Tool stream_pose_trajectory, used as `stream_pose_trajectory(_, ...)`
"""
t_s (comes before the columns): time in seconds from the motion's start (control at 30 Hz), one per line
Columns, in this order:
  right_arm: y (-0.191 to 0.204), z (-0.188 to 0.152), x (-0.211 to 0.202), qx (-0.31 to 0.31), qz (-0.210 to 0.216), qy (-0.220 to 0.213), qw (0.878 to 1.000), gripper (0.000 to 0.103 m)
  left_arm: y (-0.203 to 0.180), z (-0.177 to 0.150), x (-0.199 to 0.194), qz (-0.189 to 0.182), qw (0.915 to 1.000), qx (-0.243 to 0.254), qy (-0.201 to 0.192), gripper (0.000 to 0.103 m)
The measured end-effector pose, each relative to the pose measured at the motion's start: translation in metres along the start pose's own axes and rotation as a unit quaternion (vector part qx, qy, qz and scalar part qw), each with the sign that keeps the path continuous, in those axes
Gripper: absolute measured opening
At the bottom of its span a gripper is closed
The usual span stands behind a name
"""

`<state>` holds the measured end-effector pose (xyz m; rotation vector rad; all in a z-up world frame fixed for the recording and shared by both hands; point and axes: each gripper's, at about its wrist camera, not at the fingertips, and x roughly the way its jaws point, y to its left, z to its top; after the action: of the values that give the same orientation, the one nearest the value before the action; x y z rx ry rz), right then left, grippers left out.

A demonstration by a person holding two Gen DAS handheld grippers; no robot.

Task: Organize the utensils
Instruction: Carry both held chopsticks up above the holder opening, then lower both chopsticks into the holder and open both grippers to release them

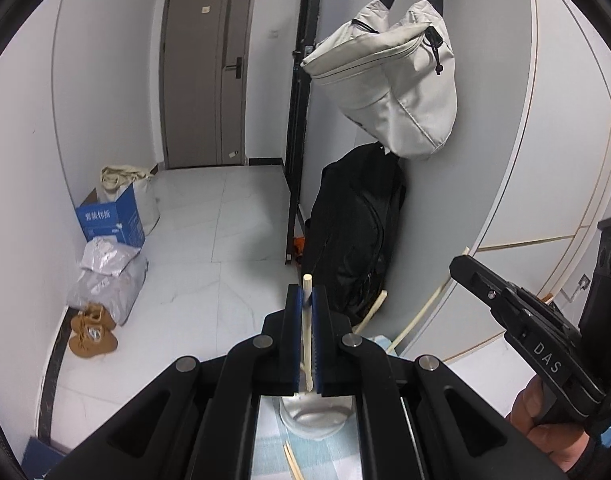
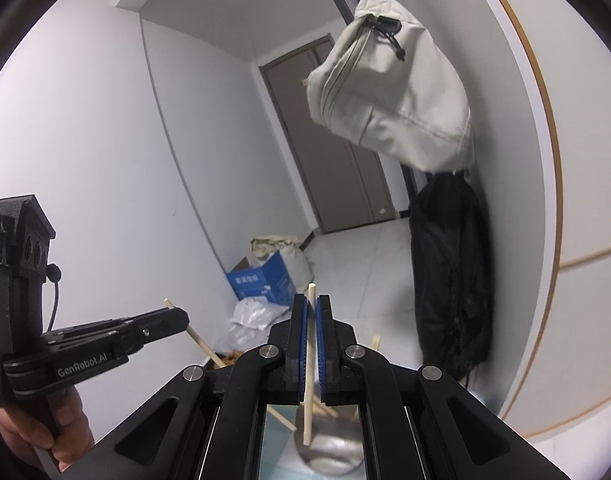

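Two grippers each clamp one chopstick. Left gripper (image 1: 308, 300): fingers closed on a chopstick (image 1: 306, 320), long axis along the fingers, tip poking past them, lower end over a metal cup (image 1: 313, 416). Right gripper (image 2: 311, 312): same grip, chopstick (image 2: 310, 360) slightly tilted, lower end above the cup (image 2: 333, 452). Cup interior partly hidden by the fingers. More chopsticks (image 1: 291, 462) lie below on the table, cut off. Grey bag (image 1: 393, 80) hangs beyond the fingertips.

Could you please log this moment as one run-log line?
left tongs: shut on chopstick | right tongs: shut on chopstick | both above cup
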<state>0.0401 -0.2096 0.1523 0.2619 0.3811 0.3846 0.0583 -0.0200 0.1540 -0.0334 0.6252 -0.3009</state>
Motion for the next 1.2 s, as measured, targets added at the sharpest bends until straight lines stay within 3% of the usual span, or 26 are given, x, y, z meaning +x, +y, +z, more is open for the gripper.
stream_pose_trajectory(0.37,-0.019,0.013,0.044,-0.003,-0.022,0.01,1.0,0.003,0.0,0.011,0.046,-0.007,0.9997,0.003,0.022,0.001)
stream_pose_trajectory(0.6,-0.038,-0.015,0.076,0.0,-0.019,0.042,0.999,0.003,0.011,-0.013,0.089,-0.019,0.9975,-0.004,0.068,0.001)
stream_pose_trajectory(0.73,-0.038,-0.036,0.086,-0.023,-0.018,0.065,0.997,0.003,0.014,-0.029,0.11,-0.033,0.9936,0.009,0.108,0.001)
stream_pose_trajectory(0.93,-0.033,-0.062,0.095,-0.042,-0.004,0.101,0.994,0.004,0.02,-0.039,0.126,-0.057,0.987,-0.014,0.149,0.001)
stream_pose_trajectory(1.2,-0.031,-0.074,0.097,-0.045,0.005,0.125,0.991,0.009,0.02,-0.027,0.116,-0.075,0.9846,-0.018,0.157,0.005)
